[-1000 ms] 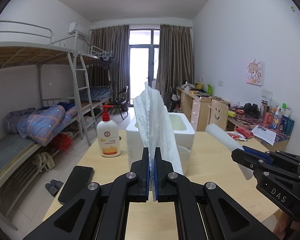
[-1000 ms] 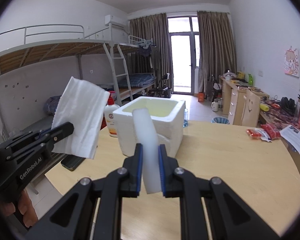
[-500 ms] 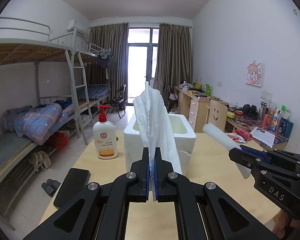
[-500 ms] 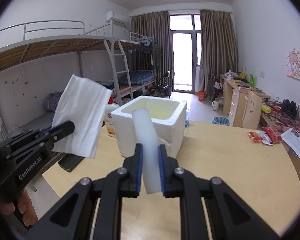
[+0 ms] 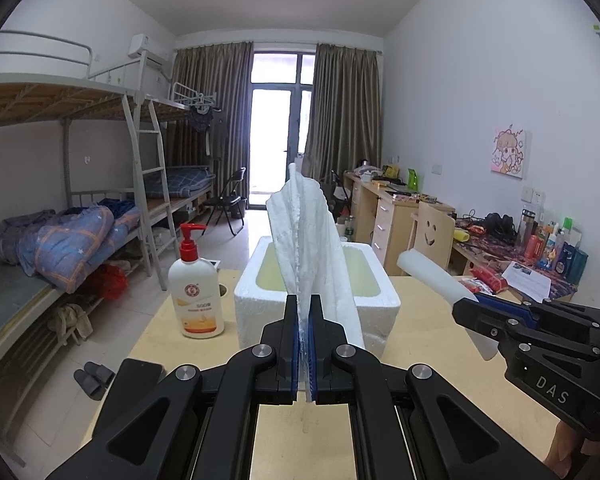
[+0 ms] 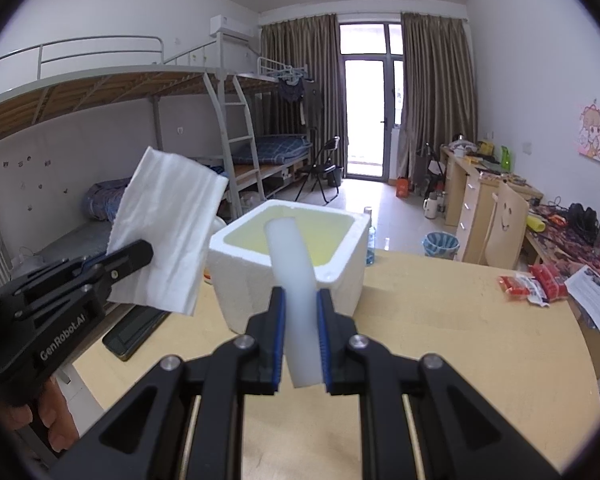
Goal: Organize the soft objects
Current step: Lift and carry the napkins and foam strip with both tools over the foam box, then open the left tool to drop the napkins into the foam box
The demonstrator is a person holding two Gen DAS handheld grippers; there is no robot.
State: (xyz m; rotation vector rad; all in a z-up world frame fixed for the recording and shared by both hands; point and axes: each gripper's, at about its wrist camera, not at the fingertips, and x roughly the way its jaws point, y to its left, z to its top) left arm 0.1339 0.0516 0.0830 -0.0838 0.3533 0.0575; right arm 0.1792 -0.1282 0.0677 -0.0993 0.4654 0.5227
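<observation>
- You had the left gripper (image 5: 307, 344) clamped tight on the tissue (image 5: 312, 248), pinched at its lower edge so the sheet stood upright, clear of the worktop (image 6: 440, 320).
- Your right gripper (image 6: 301, 340) gripped the foam rod (image 6: 296, 280) near its base, jaws closed on it, rod tilted toward the box (image 6: 340, 264).
- Both soft things hung in the air just short of the open foam box, probably lined up for dropping in.
- The bottle (image 5: 196, 292) and phone (image 5: 138, 376) sat to the left, out of your path.

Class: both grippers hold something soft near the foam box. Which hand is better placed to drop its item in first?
Probably the right gripper: its foam stick already points over the foam box opening.
</observation>
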